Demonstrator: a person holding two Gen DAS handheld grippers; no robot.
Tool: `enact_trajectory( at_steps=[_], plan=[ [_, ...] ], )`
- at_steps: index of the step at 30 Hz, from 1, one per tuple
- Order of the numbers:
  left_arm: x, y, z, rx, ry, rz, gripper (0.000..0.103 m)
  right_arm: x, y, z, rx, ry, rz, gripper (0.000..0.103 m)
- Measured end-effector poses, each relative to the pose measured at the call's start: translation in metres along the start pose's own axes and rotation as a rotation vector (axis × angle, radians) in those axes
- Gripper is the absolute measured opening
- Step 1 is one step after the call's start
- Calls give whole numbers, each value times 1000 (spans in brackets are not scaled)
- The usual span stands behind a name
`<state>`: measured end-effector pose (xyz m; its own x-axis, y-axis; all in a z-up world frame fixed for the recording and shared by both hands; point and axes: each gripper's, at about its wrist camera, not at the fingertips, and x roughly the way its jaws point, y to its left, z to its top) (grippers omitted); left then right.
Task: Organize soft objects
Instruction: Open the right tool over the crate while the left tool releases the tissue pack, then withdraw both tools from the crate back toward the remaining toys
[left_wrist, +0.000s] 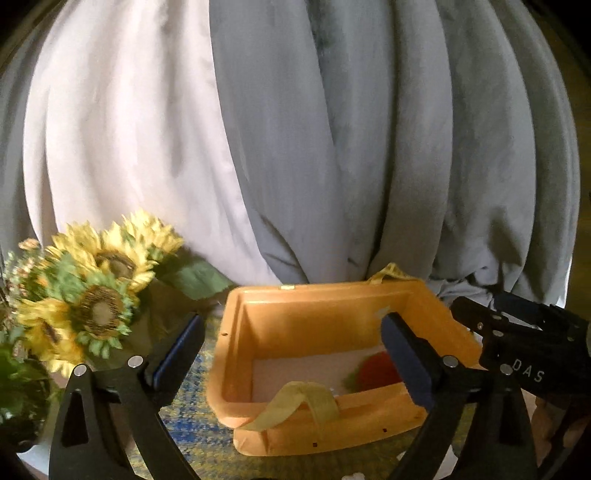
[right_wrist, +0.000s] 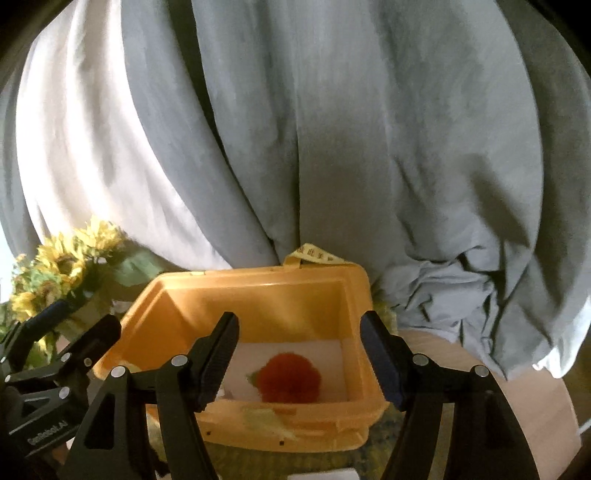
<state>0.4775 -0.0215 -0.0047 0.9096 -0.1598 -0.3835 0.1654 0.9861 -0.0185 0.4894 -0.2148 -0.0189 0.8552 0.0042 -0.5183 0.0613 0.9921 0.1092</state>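
Grey curtains (right_wrist: 369, 147) behind the bench (right_wrist: 480, 369); we see the red soft toy (right_wrist: 290, 376) lying inside the orange bin (right_wrist: 258, 291). Left gripper (left_wrist: 291, 354) and right gripper (right_wrist: 299, 358) fingers spread apart, holding nothing.

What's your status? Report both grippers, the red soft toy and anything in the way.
Left gripper open, empty. Right gripper open, empty. Red soft toy lying inside the orange bin. Nothing blocking; sunflowers off to the bin's left.
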Motion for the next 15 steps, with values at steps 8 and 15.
enact_trajectory(
  at_steps=[8,15],
  plan=[
    [-57,-3,0,2,-58,-15,99,-61,6,-7,5,-75,-22,73],
    [-98,-11,-10,3,-69,-49,101,-108,4,-22,25,-110,-46,76]
  ],
)
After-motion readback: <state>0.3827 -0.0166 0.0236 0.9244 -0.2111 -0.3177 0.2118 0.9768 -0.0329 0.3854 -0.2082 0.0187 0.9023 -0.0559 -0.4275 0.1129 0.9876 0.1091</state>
